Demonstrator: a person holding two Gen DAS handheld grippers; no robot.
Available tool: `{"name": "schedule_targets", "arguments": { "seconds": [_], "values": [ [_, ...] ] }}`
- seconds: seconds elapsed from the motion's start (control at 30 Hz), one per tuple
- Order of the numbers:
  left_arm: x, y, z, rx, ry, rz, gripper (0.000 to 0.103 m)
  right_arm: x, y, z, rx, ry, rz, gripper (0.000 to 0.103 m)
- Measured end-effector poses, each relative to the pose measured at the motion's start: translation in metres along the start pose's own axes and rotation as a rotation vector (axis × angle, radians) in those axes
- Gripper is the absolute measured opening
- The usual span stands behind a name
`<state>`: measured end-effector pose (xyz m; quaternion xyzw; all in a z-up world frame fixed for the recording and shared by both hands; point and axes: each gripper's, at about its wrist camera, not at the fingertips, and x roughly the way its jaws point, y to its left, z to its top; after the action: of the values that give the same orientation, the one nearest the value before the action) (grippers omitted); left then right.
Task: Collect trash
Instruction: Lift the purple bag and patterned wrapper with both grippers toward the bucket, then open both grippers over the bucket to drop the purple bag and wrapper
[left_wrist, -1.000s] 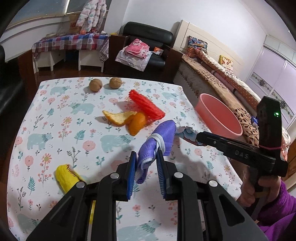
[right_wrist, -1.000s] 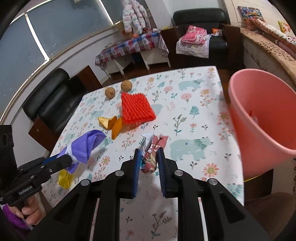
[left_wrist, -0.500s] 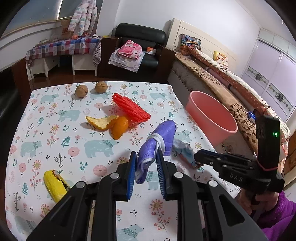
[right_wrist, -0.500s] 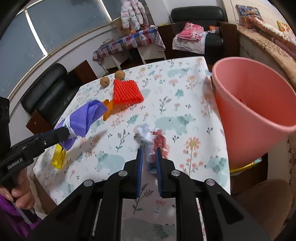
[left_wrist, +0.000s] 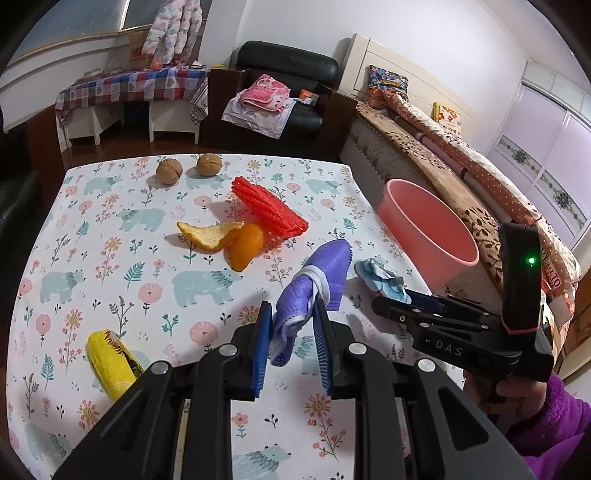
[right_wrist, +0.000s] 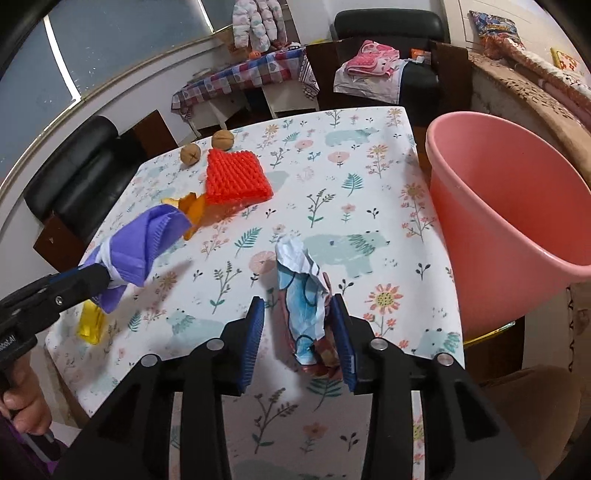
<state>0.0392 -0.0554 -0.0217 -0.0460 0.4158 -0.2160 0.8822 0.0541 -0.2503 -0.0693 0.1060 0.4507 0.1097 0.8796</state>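
Observation:
My left gripper (left_wrist: 290, 334) is shut on a purple face mask (left_wrist: 317, 275) and holds it above the table; it also shows in the right wrist view (right_wrist: 144, 243). My right gripper (right_wrist: 299, 332) has its jaws spread, with a crumpled wrapper (right_wrist: 306, 295) between them that touches the right pad; the wrapper also shows in the left wrist view (left_wrist: 382, 278). The pink bin (right_wrist: 517, 206) stands off the table's right edge, also in the left wrist view (left_wrist: 428, 229).
On the floral tablecloth (left_wrist: 110, 236) lie a red foam net (left_wrist: 269, 208), orange peel (left_wrist: 225, 240), two walnuts (left_wrist: 168, 171) and a yellow wrapper (left_wrist: 110, 360). A bed is beyond the bin; a black chair stands behind the table.
My right gripper's jaws have spread apart around the crumpled wrapper and moved toward the bin. My left gripper keeps holding the mask, moved slightly back.

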Motion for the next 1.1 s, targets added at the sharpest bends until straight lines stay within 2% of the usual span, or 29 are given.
{"name": "schedule_targets", "arguments": {
  "seconds": [0.07, 0.13, 0.17, 0.27, 0.43, 0.57, 0.8, 1.1],
  "values": [
    [0.001, 0.001, 0.0, -0.005, 0.001, -0.001, 0.022, 0.003, -0.003, -0.001, 0.0, 0.008, -0.013, 0.038],
    [0.002, 0.0, 0.001, -0.005, 0.002, -0.001, 0.022, 0.003, -0.007, -0.002, 0.01, -0.004, -0.015, 0.031],
    [0.003, 0.0, 0.002, -0.005, 0.002, -0.001, 0.022, 0.002, -0.009, -0.002, 0.012, -0.005, -0.016, 0.024],
    [0.005, -0.004, 0.004, 0.002, 0.003, -0.003, 0.022, -0.002, -0.016, -0.001, 0.037, -0.027, 0.012, 0.022],
    [0.009, -0.016, 0.012, 0.013, -0.005, -0.013, 0.022, -0.021, -0.024, 0.004, 0.058, -0.099, 0.044, 0.021],
    [0.013, -0.032, 0.024, 0.026, -0.025, -0.034, 0.022, -0.04, -0.037, 0.01, 0.084, -0.169, 0.036, 0.021],
    [0.028, -0.071, 0.05, 0.08, -0.052, -0.079, 0.022, -0.071, -0.08, 0.02, 0.154, -0.269, -0.04, 0.021],
    [0.068, -0.13, 0.078, 0.133, -0.038, -0.145, 0.022, -0.09, -0.137, 0.025, 0.268, -0.335, -0.112, 0.021]
  ]
}}
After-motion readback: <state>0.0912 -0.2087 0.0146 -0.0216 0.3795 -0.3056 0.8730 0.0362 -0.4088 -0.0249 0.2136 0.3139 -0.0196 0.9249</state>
